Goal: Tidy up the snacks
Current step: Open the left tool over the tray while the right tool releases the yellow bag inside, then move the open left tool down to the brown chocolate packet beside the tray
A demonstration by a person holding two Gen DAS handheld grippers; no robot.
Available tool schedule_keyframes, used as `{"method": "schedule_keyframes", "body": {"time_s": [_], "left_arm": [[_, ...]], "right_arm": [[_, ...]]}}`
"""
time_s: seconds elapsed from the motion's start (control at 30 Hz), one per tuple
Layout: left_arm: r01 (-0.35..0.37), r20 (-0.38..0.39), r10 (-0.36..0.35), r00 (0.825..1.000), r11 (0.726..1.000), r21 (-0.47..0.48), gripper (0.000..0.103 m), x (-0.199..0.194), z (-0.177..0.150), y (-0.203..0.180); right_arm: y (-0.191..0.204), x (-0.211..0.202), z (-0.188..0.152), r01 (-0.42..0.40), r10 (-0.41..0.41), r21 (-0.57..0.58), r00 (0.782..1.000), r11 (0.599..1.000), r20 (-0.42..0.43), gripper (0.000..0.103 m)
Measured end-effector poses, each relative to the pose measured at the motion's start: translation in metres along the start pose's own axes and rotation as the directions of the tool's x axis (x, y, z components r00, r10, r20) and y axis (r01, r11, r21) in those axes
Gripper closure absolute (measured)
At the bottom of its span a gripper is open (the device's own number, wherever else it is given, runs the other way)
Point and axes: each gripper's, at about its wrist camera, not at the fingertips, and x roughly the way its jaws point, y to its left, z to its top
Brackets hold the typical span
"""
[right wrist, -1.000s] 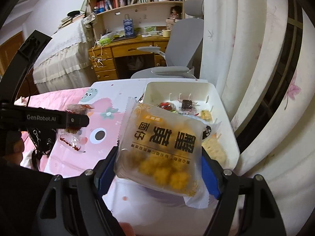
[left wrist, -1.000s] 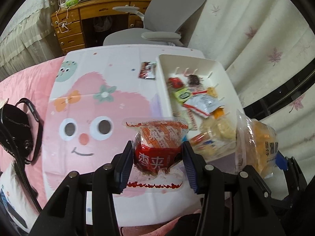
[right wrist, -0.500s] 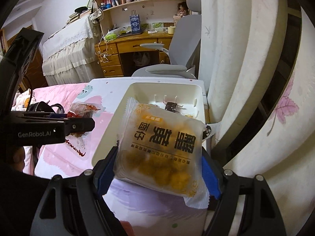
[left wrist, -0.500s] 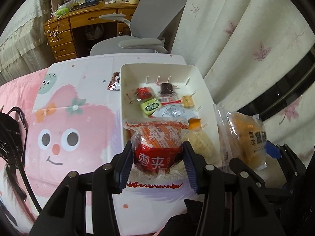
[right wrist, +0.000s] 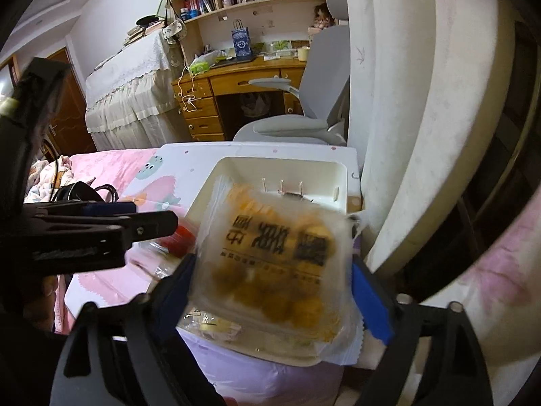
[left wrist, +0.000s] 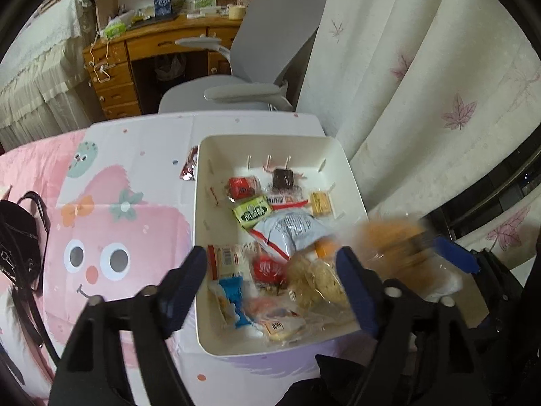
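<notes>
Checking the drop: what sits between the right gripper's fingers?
The yellow snack bag, over the white bin; jaws of the right gripper have just been opening. Right wrist view.

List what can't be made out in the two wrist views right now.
- Yellow snack bag: motion-blurred in both views; print unreadable.
- White bin: right wrist view, the bag covers most of its contents.
- Red-wrapped snack: left wrist view, blurred; label unreadable.
- Small red packet: left wrist view, partly behind the bin wall.
- Black bag: left wrist view, cut off by the left edge.
</notes>
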Motion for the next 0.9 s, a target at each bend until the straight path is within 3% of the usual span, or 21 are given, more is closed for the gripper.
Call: {"method": "schedule_keyframes", "body": {"time_s": [0.37,0.63,0.9], "left_arm": [[-0.034,-0.044,0.034,0.998,0.999,-0.017,0.022,-0.002,-0.005,0.020],[-0.068,-0.068,0.062,0.996,0.994,-0.084,0.022,-0.003,-0.001,0.073],[-0.088,-0.059,0.088,0.994,0.996,-0.002,0.022,0.007,0.023,0.128]], "right_arm": [[-0.005,0.012,-0.004,-0.001,0.007,0.108,0.998,0.994,-0.056,0.013],[0.006,0.026,-0.009,-0.002,0.021,0.176,0.994,0.984,-0.107,0.013],[0.020,0.043,-0.005,0.055,-0.021,0.243,0.990,0.969,-0.141,0.013]]}}
